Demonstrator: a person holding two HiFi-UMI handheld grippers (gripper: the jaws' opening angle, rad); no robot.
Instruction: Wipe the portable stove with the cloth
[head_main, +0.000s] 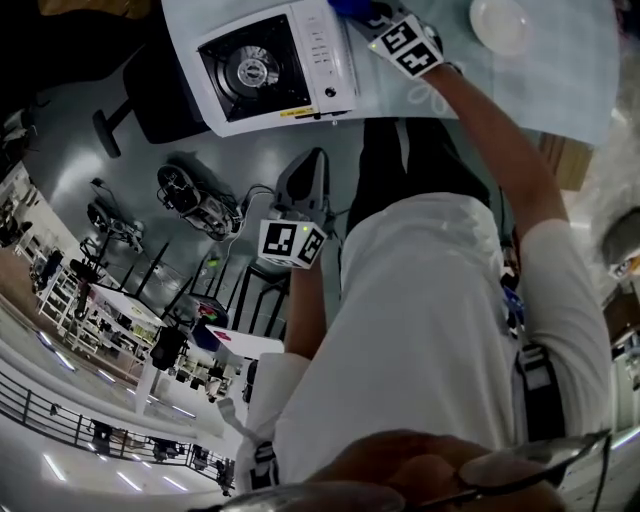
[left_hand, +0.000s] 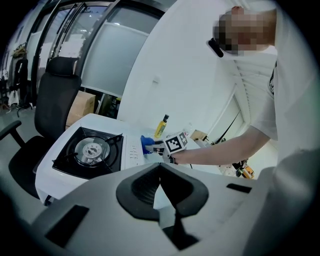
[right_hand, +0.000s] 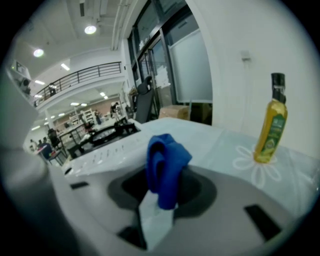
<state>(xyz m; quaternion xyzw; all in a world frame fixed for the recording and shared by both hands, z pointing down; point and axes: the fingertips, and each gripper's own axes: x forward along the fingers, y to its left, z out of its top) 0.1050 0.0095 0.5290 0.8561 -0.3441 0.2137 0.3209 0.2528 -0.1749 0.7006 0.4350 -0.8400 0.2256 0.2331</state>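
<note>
The portable stove (head_main: 270, 70) is white with a black burner and sits at the table's left end; it also shows in the left gripper view (left_hand: 90, 152) and the right gripper view (right_hand: 107, 145). My right gripper (head_main: 365, 15) is shut on a blue cloth (right_hand: 165, 165), which it holds just beside the stove's control-panel end. The cloth (left_hand: 146, 144) and that gripper (left_hand: 160, 146) also show from the left gripper's side. My left gripper (head_main: 310, 165) hangs off the table's near edge, well short of the stove, and its jaws (left_hand: 160, 167) are closed with nothing in them.
A yellow oil bottle (right_hand: 270, 120) stands on the flower-print table cover (right_hand: 250, 160) by the white wall. On the table (head_main: 560, 80), a white plate (head_main: 500, 25) lies to the right of the gripper. A black office chair (left_hand: 55, 100) stands past the stove's end.
</note>
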